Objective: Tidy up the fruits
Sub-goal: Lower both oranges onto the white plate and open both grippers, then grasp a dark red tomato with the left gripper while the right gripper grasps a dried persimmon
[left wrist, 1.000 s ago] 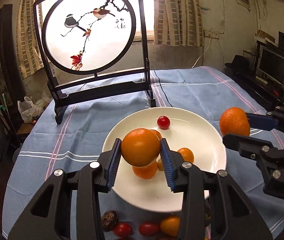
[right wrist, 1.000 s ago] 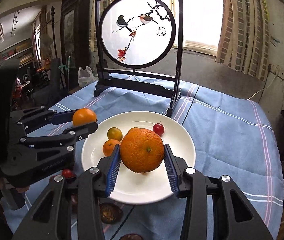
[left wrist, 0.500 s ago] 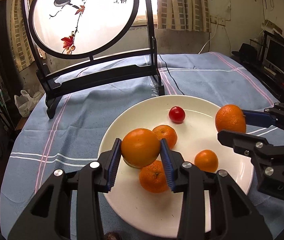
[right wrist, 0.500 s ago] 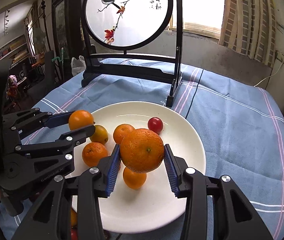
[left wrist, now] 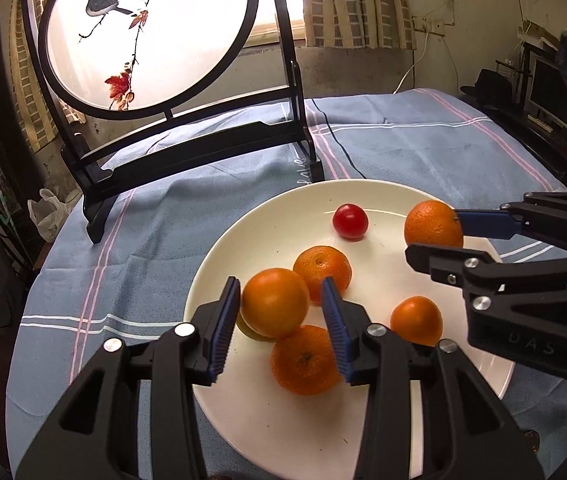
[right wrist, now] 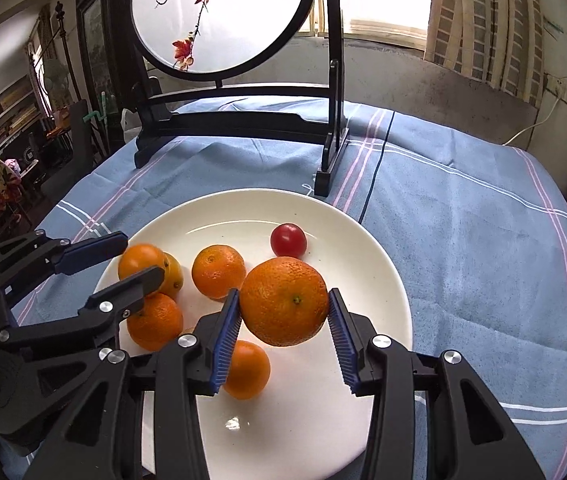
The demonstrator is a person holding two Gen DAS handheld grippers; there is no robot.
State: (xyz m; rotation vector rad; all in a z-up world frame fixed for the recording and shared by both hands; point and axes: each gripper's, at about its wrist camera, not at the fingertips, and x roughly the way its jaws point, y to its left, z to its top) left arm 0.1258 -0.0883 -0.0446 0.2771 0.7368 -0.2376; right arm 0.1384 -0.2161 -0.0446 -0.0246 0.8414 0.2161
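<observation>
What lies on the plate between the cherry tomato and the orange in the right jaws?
Nothing: in the right wrist view, only bare white plate separates the cherry tomato from the held orange.

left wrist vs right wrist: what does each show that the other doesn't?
Left wrist only: a monitor on the desk at far right.

Right wrist only: bookshelves at far left.

Both: the white plate holding three loose oranges and a cherry tomato, the bird screen, the blue cloth, and each gripper shut on an orange: left gripper holding a smooth orange, right gripper holding a dimpled orange.
</observation>
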